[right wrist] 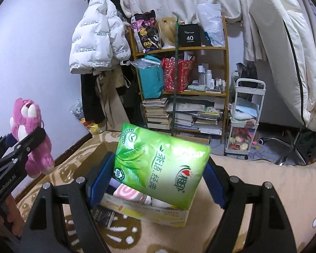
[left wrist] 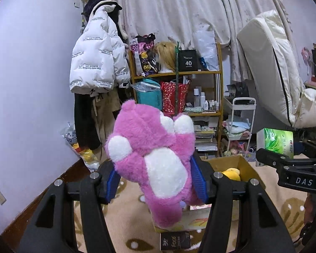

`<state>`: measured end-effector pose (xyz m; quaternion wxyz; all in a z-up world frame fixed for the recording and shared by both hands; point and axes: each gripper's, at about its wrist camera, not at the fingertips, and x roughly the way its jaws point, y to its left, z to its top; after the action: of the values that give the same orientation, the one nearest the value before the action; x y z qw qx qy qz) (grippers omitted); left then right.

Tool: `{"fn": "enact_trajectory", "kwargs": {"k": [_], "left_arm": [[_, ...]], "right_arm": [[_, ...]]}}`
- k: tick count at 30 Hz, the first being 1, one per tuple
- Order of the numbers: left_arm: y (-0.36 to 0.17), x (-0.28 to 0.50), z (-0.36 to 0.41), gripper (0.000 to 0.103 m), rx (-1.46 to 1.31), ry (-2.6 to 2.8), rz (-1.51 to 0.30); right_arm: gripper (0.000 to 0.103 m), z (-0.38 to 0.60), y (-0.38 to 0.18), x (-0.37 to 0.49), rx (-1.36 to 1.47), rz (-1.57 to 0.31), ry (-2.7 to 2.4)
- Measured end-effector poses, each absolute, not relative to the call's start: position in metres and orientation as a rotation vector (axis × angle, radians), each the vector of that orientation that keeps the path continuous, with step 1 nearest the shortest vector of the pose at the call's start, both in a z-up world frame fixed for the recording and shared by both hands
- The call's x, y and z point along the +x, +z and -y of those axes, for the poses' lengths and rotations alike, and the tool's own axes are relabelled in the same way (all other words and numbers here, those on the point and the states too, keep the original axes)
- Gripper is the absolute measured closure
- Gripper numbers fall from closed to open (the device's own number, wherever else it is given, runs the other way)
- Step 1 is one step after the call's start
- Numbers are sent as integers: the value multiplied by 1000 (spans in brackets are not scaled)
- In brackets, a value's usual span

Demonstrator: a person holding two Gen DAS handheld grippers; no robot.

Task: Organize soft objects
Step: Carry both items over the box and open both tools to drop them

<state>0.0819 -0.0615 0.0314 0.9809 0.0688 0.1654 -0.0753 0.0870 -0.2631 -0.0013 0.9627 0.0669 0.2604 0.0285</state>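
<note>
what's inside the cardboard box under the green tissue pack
Inside the cardboard box: a pink-and-white swirl item in the right wrist view, a yellow plush in the left. The green tissue pack, held in the right gripper, covers the rest.

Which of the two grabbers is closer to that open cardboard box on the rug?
Right, I'd judge. The right gripper holds the green tissue pack directly over the cardboard box. The left gripper, clamping the pink plush bear, is off to the box's left.

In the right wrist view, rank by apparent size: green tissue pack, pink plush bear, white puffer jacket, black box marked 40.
1. green tissue pack, though it is nearest the camera, held in the right gripper.
2. white puffer jacket.
3. pink plush bear, partly hidden by the left gripper.
4. black box marked 40.
</note>
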Motion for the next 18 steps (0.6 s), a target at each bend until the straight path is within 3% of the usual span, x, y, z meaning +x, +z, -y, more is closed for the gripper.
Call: {"fn": "enact_trajectory", "kwargs": {"k": [18], "left_arm": [[-26, 139, 87, 44, 129, -234, -509]], "right_arm": [[18, 281, -57, 123, 215, -641, 88]]}}
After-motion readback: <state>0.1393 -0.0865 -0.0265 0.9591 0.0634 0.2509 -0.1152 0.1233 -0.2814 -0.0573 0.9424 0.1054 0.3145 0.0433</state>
